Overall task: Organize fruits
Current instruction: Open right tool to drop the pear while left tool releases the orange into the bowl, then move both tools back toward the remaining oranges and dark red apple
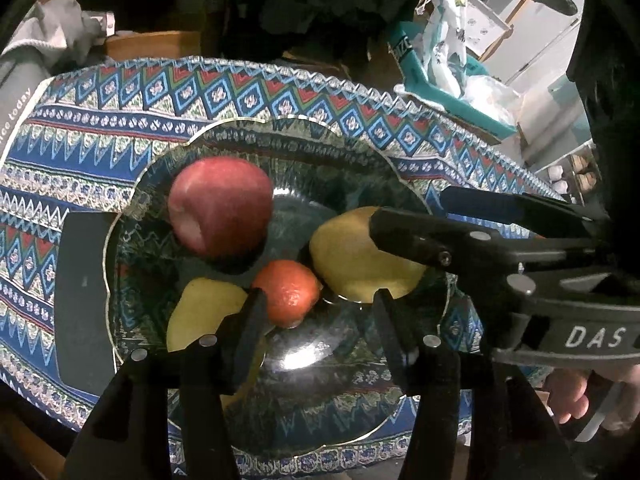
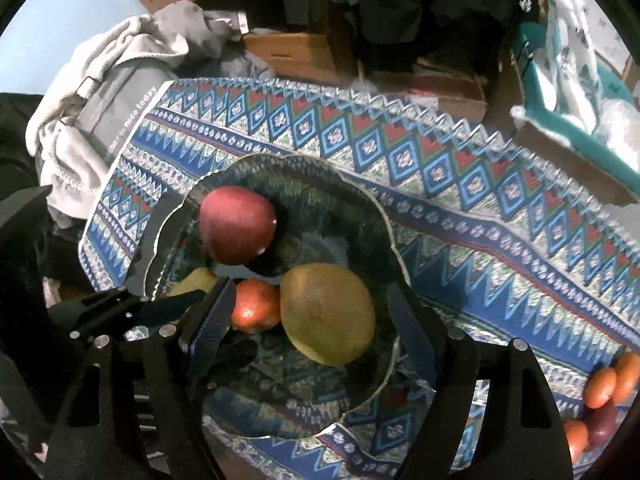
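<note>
A desk covered by a patterned cloth [image 1: 280, 92] in blue, red and green zigzag bands fills the middle of both views. On the cloth stands a dark glass bowl [image 1: 132, 208] with a scalloped rim. The bowl holds a red apple [image 1: 220, 204] at upper left, a small orange [image 1: 288, 292] at centre, a large yellow-green pear [image 1: 352, 256] to the right and a second yellow fruit [image 1: 200, 312] at lower left. The left gripper [image 1: 316, 320] hangs over the bowl just below the orange, its jaws apart and gripping nothing. The right gripper [image 2: 312, 316] hangs over the pear, its jaws wide on either side of the fruit with a gap showing on the right; whether the left pad touches cannot be told. More oranges [image 2: 604, 388] lie on the cloth at the lower right of the right wrist view. Behind the desk, a grey sweatshirt [image 2: 100, 80] lies at upper left, cardboard boxes [image 2: 296, 52] at top centre, and a teal bin [image 1: 440, 92] with plastic bags at upper right.
</note>
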The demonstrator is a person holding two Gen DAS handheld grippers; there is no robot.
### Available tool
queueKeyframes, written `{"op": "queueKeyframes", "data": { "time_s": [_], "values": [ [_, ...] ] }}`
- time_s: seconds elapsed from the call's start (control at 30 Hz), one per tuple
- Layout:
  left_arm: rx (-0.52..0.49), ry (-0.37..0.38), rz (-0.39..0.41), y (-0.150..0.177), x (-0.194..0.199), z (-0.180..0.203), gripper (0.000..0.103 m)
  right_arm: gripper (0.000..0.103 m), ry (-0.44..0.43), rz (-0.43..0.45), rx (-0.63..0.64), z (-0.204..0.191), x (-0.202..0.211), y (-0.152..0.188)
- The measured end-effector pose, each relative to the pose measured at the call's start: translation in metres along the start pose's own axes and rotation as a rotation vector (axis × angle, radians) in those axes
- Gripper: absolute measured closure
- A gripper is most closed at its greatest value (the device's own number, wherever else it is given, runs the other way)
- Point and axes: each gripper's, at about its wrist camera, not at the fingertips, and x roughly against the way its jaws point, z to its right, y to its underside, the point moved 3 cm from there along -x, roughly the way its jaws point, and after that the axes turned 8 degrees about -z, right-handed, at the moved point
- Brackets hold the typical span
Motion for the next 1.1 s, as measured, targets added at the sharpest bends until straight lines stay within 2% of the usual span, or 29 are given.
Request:
{"op": "queueKeyframes", "data": {
  "time_s": [0.6, 1.1],
  "values": [
    [-0.037, -0.042, 0.074, 0.000, 0.038, 0.016, 0.040, 0.023, 0.093, 0.103, -0.003, 0.017, 0.061, 0.019],
    [-0.132, -0.065, 0.144, 0.004, 0.064, 0.061, 0.037, 0.023, 0.145, 0.171, 0.011, 0.029, 0.115, 0.052]
  ]
}}
